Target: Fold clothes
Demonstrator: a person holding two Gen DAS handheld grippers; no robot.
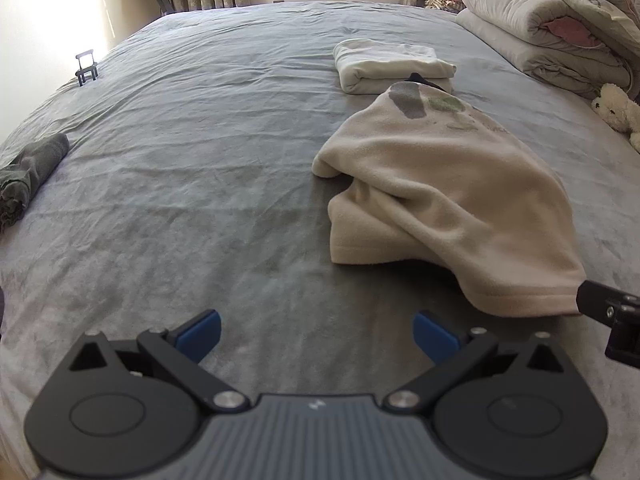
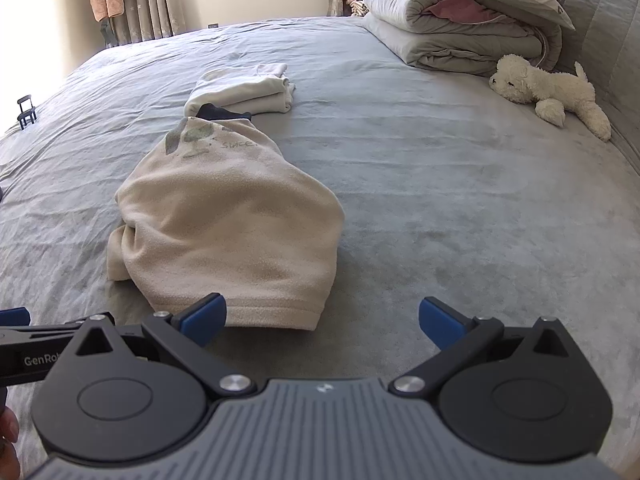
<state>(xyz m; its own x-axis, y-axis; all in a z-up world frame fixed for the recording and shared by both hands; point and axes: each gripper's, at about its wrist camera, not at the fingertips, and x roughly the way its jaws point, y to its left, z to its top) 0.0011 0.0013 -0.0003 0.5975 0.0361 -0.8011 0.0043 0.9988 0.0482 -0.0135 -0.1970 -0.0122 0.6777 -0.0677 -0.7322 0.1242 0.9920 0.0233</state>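
Grey bedsheet [image 2: 440, 184] stretches wide, with the cream fleece top [image 2: 224, 220] bunched near its front edge, hem nearest the grippers. Left gripper [image 1: 316, 334] and right gripper [image 2: 322, 322] both gape wide, holding nothing. Best to pinch the two hem corners and pull the top flat before any fold.
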